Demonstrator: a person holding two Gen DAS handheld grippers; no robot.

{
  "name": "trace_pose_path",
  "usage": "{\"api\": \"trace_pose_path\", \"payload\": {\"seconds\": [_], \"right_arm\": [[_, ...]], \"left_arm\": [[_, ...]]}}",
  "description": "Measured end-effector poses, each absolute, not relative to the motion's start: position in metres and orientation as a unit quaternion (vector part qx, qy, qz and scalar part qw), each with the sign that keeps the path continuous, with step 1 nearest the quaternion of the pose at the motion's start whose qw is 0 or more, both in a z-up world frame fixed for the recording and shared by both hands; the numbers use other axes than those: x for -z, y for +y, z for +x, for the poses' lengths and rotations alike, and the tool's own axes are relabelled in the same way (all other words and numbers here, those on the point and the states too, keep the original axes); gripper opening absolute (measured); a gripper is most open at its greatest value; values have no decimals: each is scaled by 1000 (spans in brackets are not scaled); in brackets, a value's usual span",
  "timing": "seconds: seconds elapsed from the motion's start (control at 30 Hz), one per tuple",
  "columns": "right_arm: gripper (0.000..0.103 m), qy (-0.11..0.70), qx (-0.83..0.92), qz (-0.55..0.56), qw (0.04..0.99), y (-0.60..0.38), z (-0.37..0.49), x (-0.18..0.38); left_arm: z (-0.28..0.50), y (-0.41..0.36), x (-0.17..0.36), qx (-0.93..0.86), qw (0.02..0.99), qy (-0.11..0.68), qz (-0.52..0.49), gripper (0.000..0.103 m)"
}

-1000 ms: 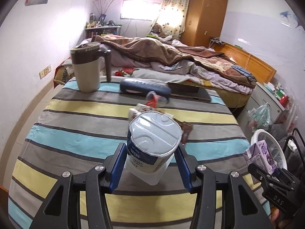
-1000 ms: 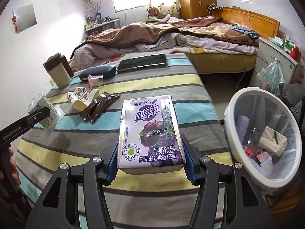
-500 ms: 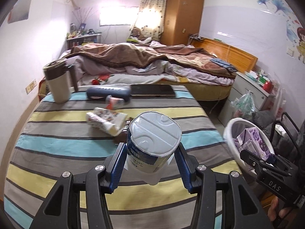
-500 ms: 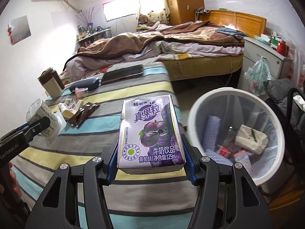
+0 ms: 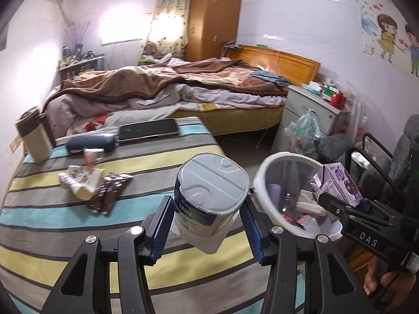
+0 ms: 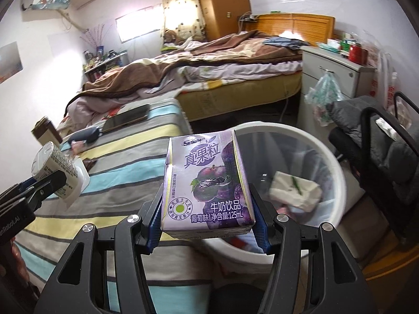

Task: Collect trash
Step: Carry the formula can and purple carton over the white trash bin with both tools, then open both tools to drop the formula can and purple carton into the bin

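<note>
While both my tools are loaded, I watch for a miss. My left gripper [image 5: 207, 225] is clamped on the white foil-lidded yoghurt cup [image 5: 209, 198], which hangs over the striped table's [image 5: 78, 217] edge, short of the white round plastic bin [image 6: 337, 172]. My right gripper [image 6: 207, 225] grasps the purple grape-milk carton [image 6: 207, 183] at the bin's near rim. Releasing early would drop either onto the floor, and the two tools could collide over the opening.

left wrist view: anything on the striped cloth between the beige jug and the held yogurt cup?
Yes, in the left wrist view: between the jug and yogurt cup lie a crumpled wrapper and brown sachets.
</note>
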State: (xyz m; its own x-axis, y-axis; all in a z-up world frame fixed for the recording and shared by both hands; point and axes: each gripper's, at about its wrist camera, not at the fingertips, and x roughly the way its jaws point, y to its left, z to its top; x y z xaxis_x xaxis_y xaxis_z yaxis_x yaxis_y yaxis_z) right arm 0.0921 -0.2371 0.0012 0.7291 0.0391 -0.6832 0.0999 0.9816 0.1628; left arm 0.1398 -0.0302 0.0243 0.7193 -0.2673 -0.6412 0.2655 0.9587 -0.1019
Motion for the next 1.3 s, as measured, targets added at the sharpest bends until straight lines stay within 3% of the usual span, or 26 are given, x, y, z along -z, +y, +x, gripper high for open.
{"api": "trace_pose_path", "payload": {"seconds": [0.7, 1.3], "right_arm": [[58, 397, 72, 101, 910, -305, 90, 20], [59, 429, 64, 66, 899, -317, 109, 40]], "left_arm": [[159, -148, 1, 241, 894, 376, 42, 52], [183, -168, 27, 250, 879, 404, 41, 53]]}}
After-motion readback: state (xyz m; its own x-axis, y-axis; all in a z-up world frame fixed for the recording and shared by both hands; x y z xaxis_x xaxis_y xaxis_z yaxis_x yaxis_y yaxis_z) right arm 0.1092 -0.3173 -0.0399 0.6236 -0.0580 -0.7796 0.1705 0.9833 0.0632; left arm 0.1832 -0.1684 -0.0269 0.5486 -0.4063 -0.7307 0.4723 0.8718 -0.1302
